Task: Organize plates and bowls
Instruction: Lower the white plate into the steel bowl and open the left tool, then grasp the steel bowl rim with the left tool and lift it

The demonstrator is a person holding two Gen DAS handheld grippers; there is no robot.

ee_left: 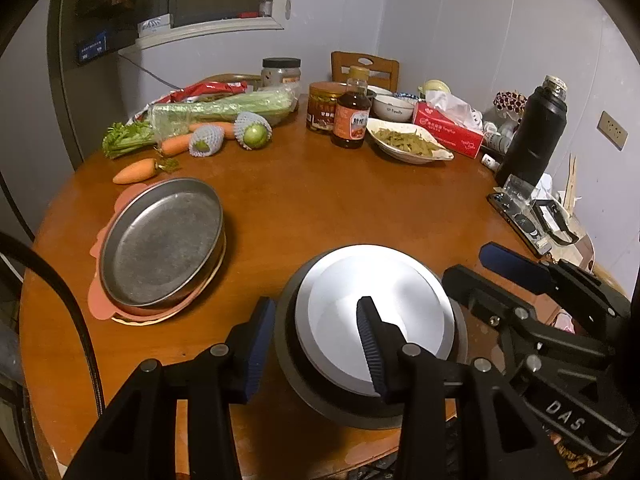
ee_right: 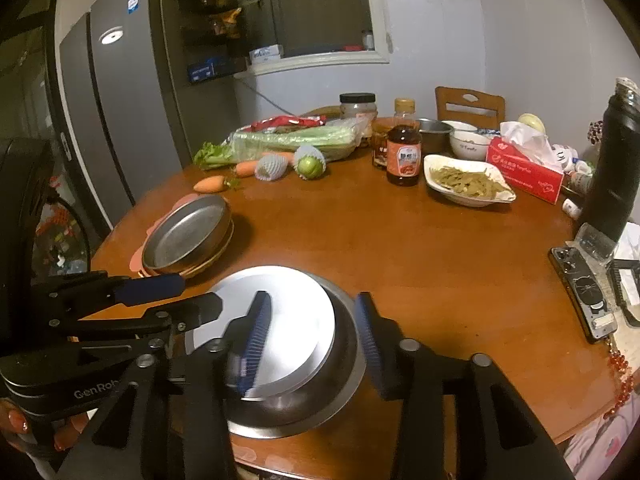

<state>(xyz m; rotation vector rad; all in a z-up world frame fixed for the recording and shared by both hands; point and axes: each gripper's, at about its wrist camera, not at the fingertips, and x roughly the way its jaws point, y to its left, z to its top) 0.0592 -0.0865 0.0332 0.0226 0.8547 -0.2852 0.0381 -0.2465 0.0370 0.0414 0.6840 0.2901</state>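
Both grippers, left (ee_left: 316, 346) and right (ee_right: 310, 342), stand part open astride the upturned bowls (ee_left: 370, 336), gripping nothing. Stacking looks finished; next, reach the pans (ee_left: 160, 244) left of the bowls.

Glossy wooden table (ee_left: 328, 208), dull metal pan (ee_left: 160, 248)

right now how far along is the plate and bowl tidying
Done: the shiny plate sits on the steel bowl near the table edge. In hand: nothing; left gripper and right gripper straddle that stack, jaws open. Left: the metal pan on its pink mat, and the white bowls at the back.
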